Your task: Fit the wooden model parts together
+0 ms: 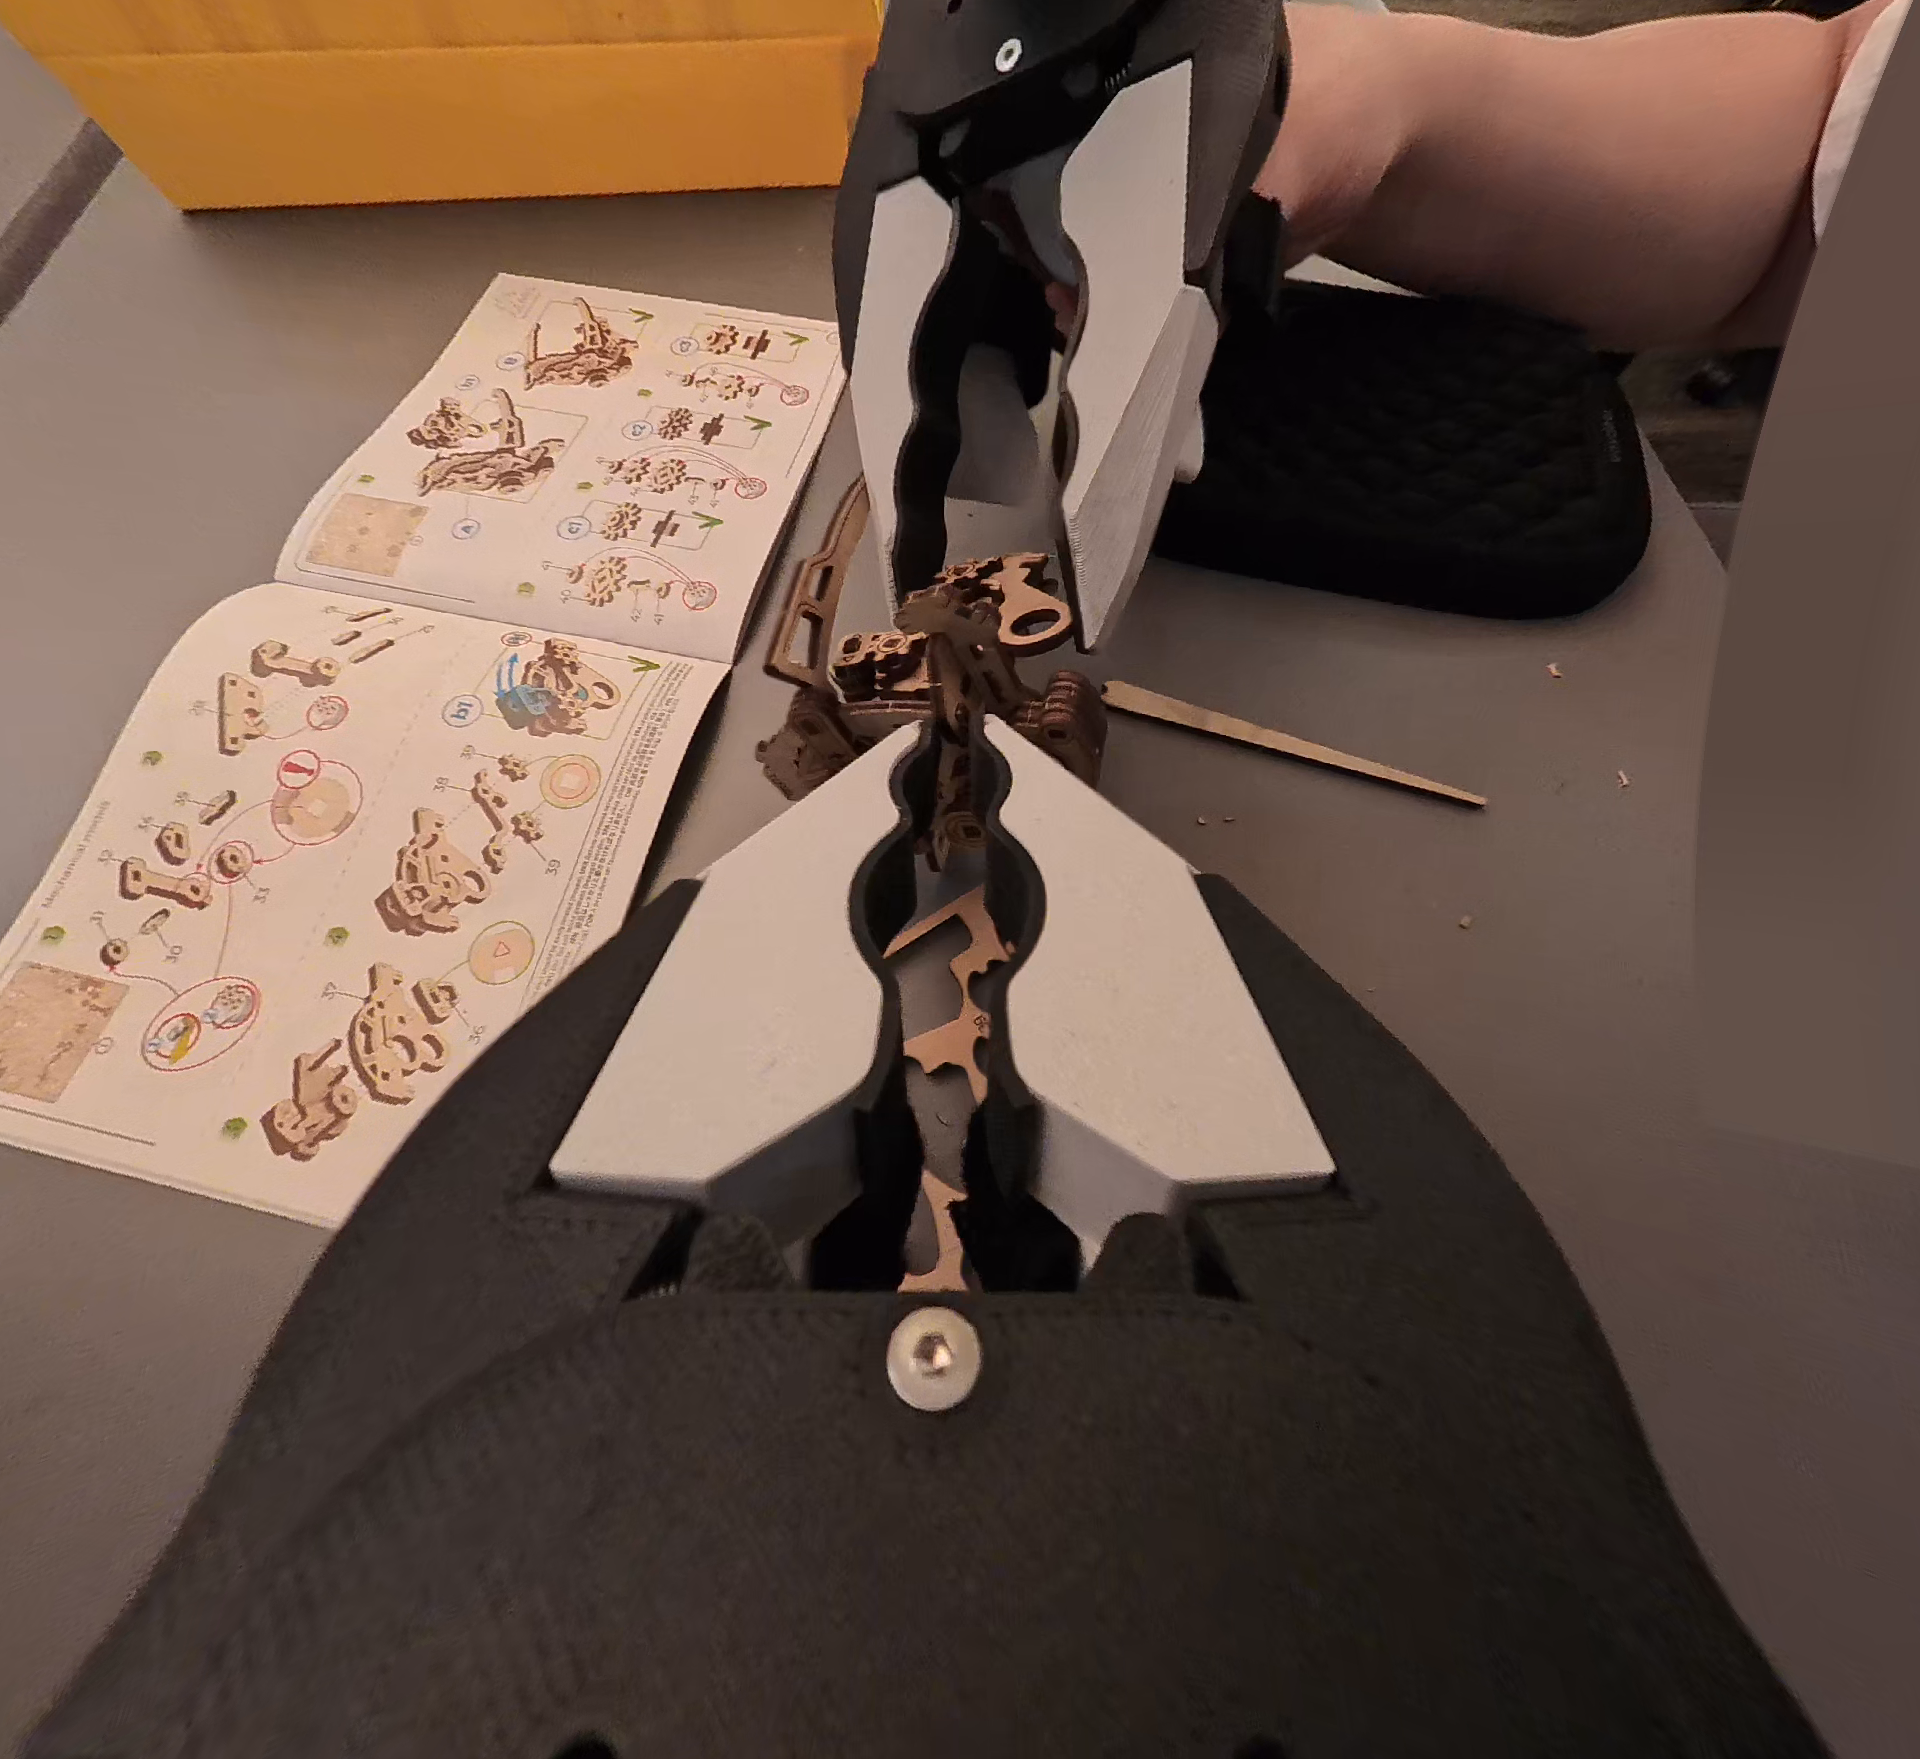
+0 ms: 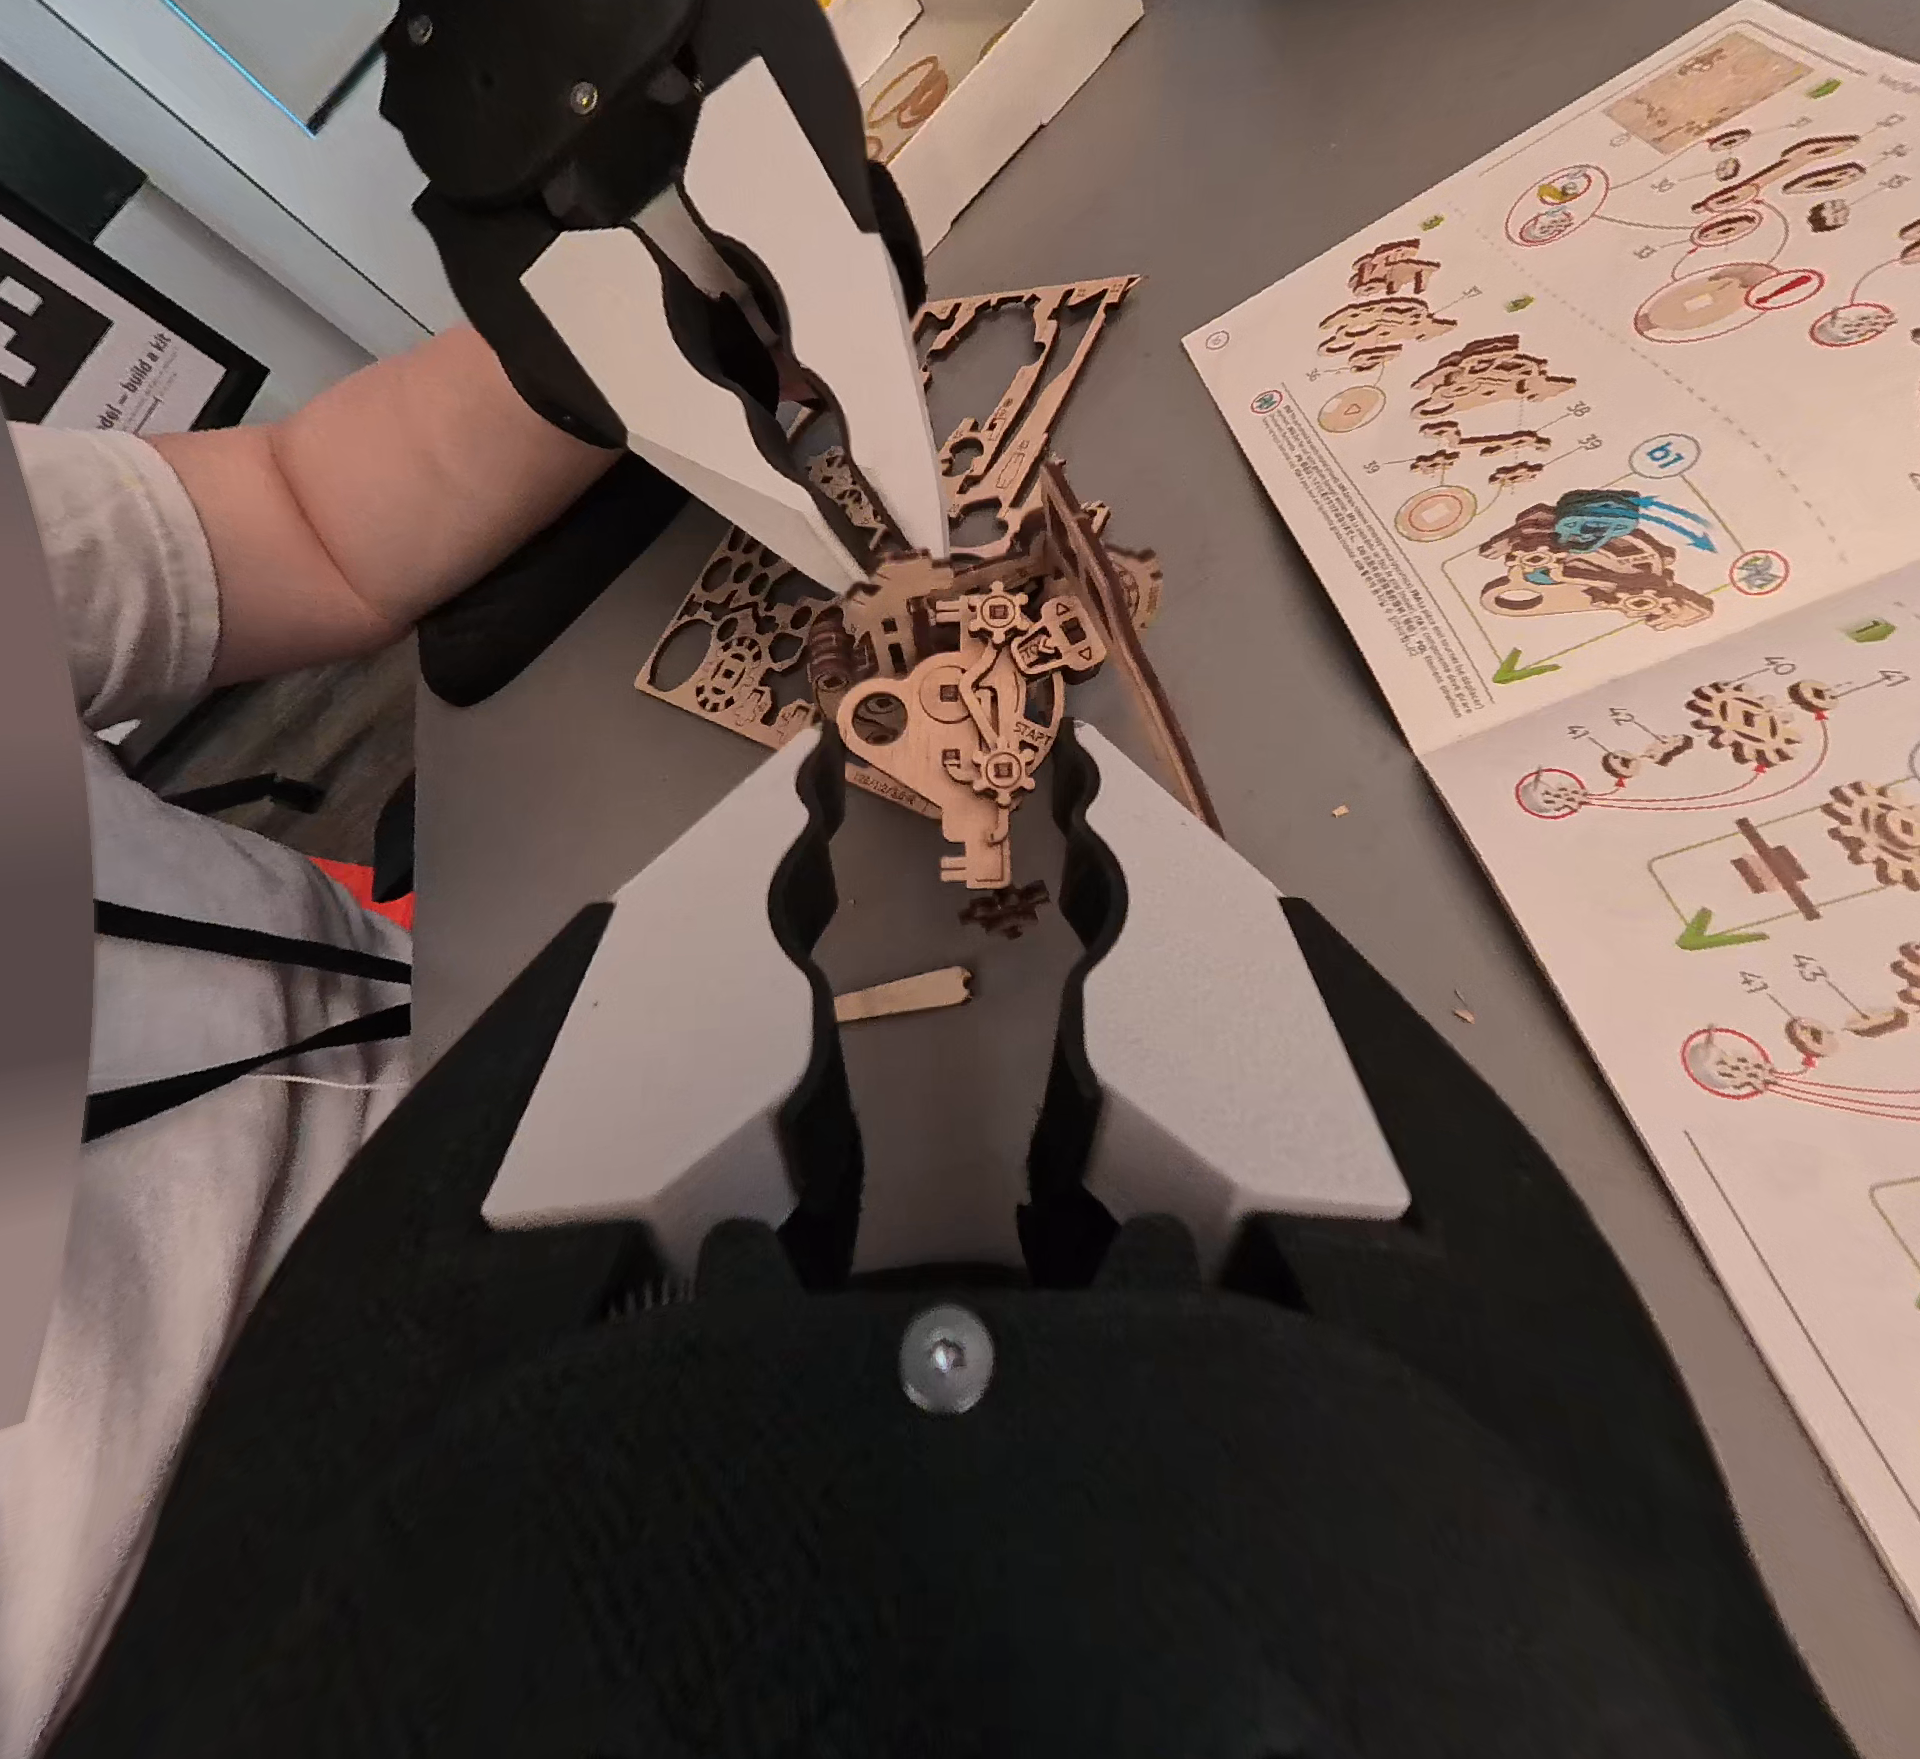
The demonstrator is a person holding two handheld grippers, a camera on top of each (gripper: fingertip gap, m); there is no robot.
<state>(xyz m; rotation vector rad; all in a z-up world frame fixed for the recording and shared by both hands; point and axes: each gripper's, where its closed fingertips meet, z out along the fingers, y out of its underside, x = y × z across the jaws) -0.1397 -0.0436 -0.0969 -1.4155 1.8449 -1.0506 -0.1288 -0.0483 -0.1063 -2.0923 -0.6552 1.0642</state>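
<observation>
Both grippers at the wooden model, mid-surface

My left gripper (image 1: 943, 741) has its jaws clenched on the wooden model (image 2: 951, 670); my right gripper (image 2: 940, 753) holds its jaws released around the model's key end, instruction booklet (image 1: 436, 670) lying beside it on the grey surface (image 1: 1351, 930)

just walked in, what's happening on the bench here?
A person is assembling a wooden model using two handheld grippers. The left gripper is shut on the model, holding it above the grey table. The right gripper is open, its fingers either side of the model's flat key-shaped plate, not yet clamped. An open instruction booklet lies beside them, with leftover cut-out sheets and a thin wooden stick on the table.
</observation>
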